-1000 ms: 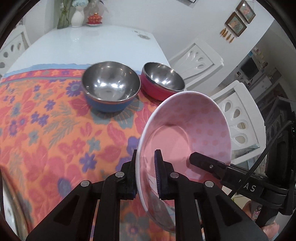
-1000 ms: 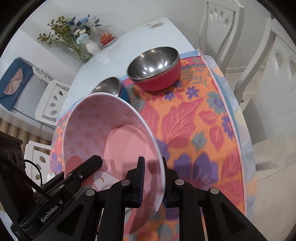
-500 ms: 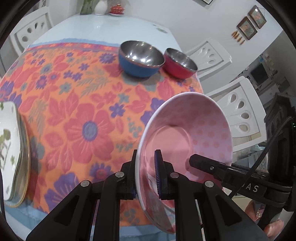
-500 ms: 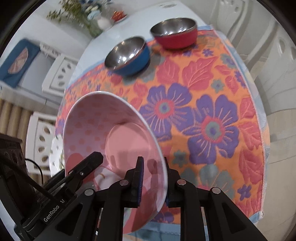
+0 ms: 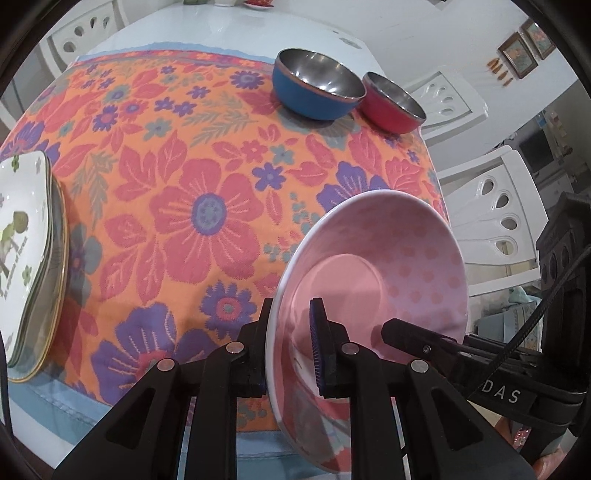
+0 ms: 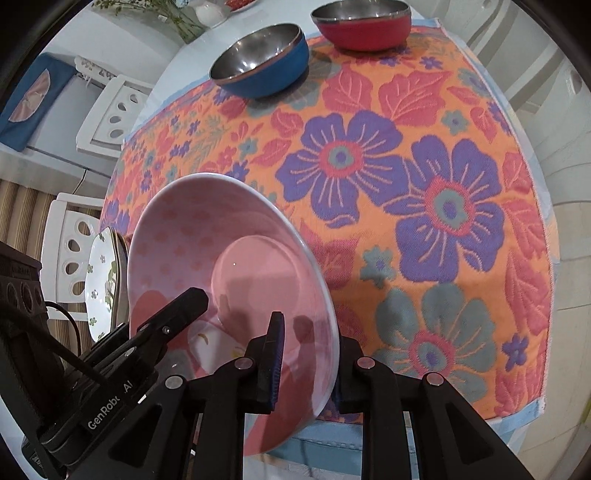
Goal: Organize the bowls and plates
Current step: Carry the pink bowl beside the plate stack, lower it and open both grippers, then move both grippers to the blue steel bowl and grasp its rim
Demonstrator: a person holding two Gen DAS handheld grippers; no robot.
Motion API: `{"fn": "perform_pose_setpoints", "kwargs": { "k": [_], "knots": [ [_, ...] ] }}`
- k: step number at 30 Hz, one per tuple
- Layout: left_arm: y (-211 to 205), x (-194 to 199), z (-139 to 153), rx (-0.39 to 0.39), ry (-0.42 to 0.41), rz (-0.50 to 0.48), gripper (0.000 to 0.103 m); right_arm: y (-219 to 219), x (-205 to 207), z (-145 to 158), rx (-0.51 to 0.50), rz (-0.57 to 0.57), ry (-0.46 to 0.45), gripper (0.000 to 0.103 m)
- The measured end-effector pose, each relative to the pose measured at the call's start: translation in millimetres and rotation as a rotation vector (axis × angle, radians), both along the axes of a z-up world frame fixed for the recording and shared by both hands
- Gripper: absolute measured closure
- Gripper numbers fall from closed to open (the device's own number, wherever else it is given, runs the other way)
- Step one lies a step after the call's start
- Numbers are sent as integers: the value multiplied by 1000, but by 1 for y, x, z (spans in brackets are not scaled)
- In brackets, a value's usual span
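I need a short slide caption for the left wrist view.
Both claws grip the pink bowl above the floral tablecloth, steel bowls beyond.

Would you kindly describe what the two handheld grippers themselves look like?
Both the left gripper and the right gripper are matte black plastic, with angular linkage arms, silver round pivot pins and blue ribbed finger pads. A black cable trails from the right one; white "GenRobo" lettering marks the left.

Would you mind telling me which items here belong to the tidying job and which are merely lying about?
Job:
pink bowl, clamped by left tongs and right tongs
blue bowl
red bowl
plate stack

Lying about:
floral tablecloth
white chairs
flower vase
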State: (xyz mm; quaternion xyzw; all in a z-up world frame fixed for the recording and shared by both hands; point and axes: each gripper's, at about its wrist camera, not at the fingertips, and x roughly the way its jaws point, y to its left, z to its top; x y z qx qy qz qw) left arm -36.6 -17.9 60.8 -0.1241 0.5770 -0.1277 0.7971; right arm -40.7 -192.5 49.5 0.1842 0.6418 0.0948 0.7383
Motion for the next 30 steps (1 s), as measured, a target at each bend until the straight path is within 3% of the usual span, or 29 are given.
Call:
{"fn": "perform_pose_setpoints", "kwargs": {
  "k": [12,20,30],
  "knots": [
    [13,1,0,-9,-6,28,85,-17,4,-1,35,-54,4,82],
    [19,3,13,-5,-44,26,85,-45,5,31,68,-88,-70,82],
    [20,9,28,-5,-71,19,85,-44,3,76,93,-52,-207,82]
  ]
}}
